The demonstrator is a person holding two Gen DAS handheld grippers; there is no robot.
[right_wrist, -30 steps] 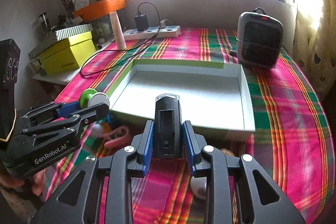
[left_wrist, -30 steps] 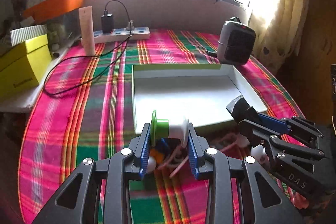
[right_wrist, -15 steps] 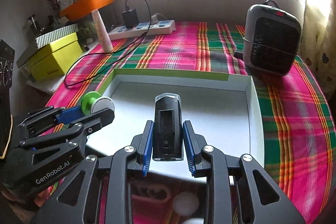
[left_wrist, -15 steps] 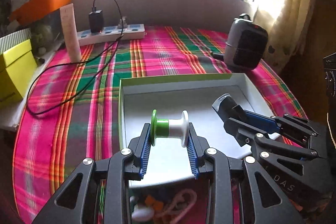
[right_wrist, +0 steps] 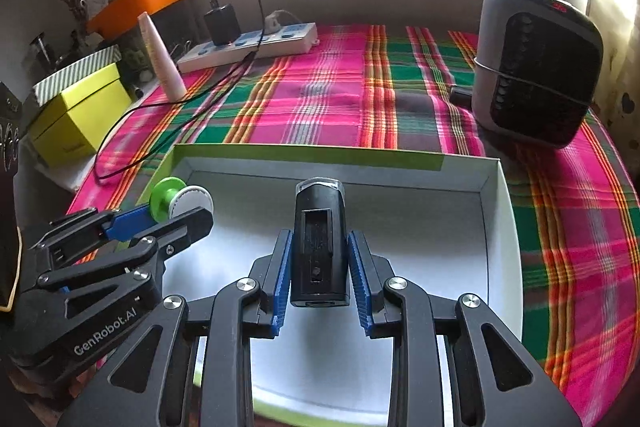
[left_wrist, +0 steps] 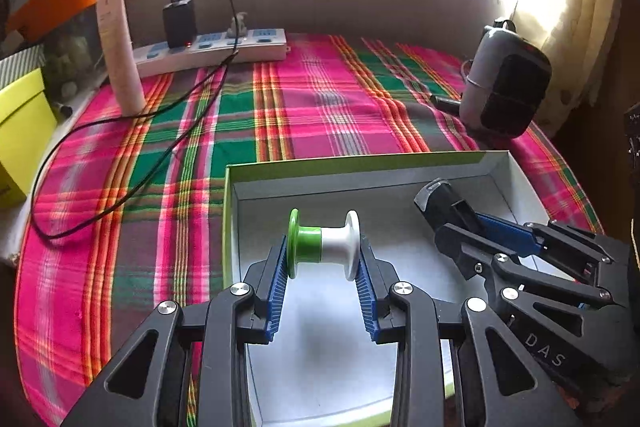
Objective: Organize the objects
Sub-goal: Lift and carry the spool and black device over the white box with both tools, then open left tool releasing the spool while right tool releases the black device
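Both claws advanced over tray (left_wrist: 230, 227) on plaid cloth (left_wrist: 320, 99).

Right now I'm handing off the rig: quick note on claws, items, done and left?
Left claw: shut on the green-and-white spool, held in the air over the white tray, near its left side.
Right claw: shut on the black device, also over the tray, toward the middle.
Done: both items are picked up and carried above the tray, which looks empty in what the cameras show.
Left: lower each item onto the tray floor, open the claws, pull back. The claws sit close side by side, so keep them apart while releasing.
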